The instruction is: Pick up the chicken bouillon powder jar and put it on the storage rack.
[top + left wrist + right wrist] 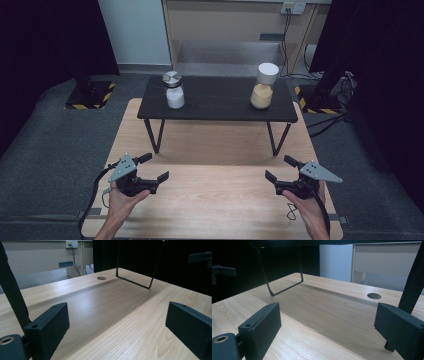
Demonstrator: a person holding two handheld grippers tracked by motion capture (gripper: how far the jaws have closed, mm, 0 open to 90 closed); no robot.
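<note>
My left gripper (154, 167) is held low over the near left of the wooden table (215, 195), jaws wide open with nothing between them. My right gripper (281, 168) mirrors it at the near right, also open and empty. In the left gripper view the left gripper (117, 322) looks across bare wood. In the right gripper view the right gripper (327, 322) does the same. A small black raised shelf (220, 102) stands at the far side of the table. On it a jar of white powder (174, 90) with a metal lid stands left, and a jar of yellow powder (263, 86) with a white lid stands right.
The shelf rests on thin black wire legs (152, 136), also seen as a leg (135, 282) and a leg (284, 287) in the gripper views. A round cable hole (101, 278) sits in the tabletop. Grey carpet (45, 130) surrounds the table, with dark stands and cables at the back.
</note>
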